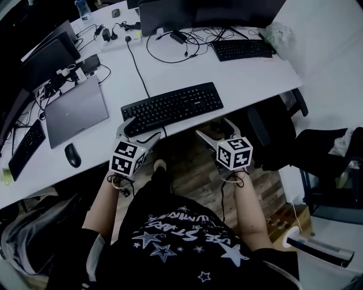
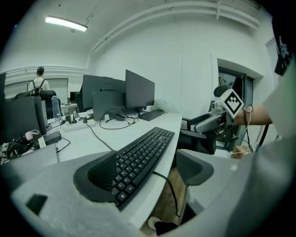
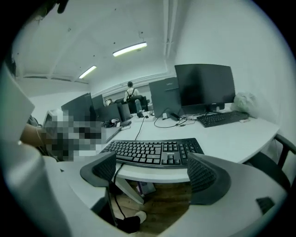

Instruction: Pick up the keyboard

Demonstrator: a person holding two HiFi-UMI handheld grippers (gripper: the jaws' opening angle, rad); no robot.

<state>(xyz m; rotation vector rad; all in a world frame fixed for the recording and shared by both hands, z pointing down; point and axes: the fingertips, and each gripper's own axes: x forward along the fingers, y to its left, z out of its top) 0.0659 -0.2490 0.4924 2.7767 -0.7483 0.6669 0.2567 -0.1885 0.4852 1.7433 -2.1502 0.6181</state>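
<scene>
Keyboard is black matte plastic, full-size with numpad, and its front edge is slightly curved. It lies flat on the white surface along the near edge, angled a bit. Its thin black cable drops off the edge at the left end.

Left gripper: jaws wide. The keyboard's left end sits between them, one ribbed dark pad over the keys and the other off the surface edge. Pads aren't pressing on it.

Right gripper: jaws wide and empty, just short of the surface edge and below the keyboard's right end. The wood-plank floor shows between them.

Also on the surface:
- closed grey laptop left of the keyboard
- black mouse near it
- second black keyboard further back by dark monitors
- loose black cables
</scene>
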